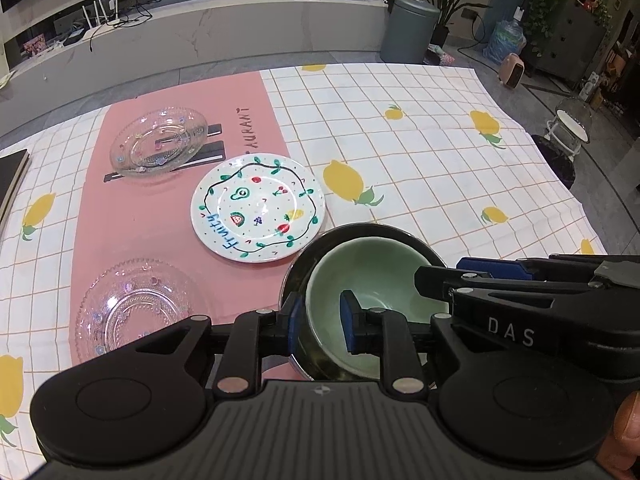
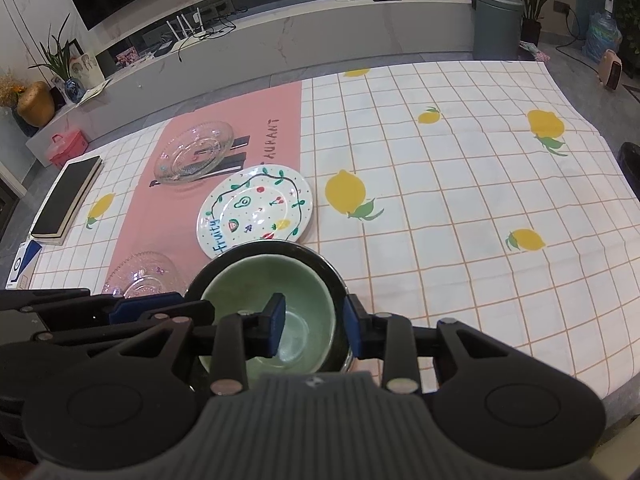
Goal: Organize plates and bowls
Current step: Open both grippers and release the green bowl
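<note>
Both tongs straddle the rim of the same nested pair of bowls, from opposite sides. Left tongs (image 1: 320, 320) have one blue pad outside the black bowl (image 1: 298, 276) and the other inside the green bowl (image 1: 372, 276), which sits in the black one. Right tongs (image 2: 314, 326) mirror this, one pad within the green bowl and one outside the black bowl's far wall. On each, the jaws are slightly spread, and a gap shows between pads and rim, so neither pinches the bowls. The bowls rest on the table (image 2: 460, 200), at the seam of the pink runner (image 1: 132, 216) and the lemon-print cloth. Just beyond them lies the fruit-painted plate (image 1: 258, 208), empty. Two glass dishes (image 1: 158, 142) (image 1: 136, 308) sit on the runner, also empty.
</note>
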Motion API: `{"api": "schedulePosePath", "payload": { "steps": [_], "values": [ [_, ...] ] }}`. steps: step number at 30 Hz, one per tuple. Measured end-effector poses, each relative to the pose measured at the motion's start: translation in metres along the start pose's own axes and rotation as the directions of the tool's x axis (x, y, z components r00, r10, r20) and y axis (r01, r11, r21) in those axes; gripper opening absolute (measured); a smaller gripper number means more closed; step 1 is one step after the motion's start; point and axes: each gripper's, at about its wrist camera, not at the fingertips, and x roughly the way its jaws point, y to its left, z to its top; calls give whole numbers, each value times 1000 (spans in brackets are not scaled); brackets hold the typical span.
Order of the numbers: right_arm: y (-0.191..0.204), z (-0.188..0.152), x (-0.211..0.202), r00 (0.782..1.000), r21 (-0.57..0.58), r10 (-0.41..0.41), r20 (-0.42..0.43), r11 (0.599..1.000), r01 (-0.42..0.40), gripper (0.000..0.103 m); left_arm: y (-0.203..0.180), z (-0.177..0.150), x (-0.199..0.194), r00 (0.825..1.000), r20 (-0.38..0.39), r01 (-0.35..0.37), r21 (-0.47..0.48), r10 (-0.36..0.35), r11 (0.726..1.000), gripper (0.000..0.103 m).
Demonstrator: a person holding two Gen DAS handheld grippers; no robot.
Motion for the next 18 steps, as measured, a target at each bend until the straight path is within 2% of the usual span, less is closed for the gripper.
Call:
{"api": "schedulePosePath", "payload": {
  "steps": [18],
  "values": [
    [4,2,-2,1000,-11,-11,10,1000,11,32,2,3,-6,999,28,20,-14,-19,1000,26]
  ]
}}
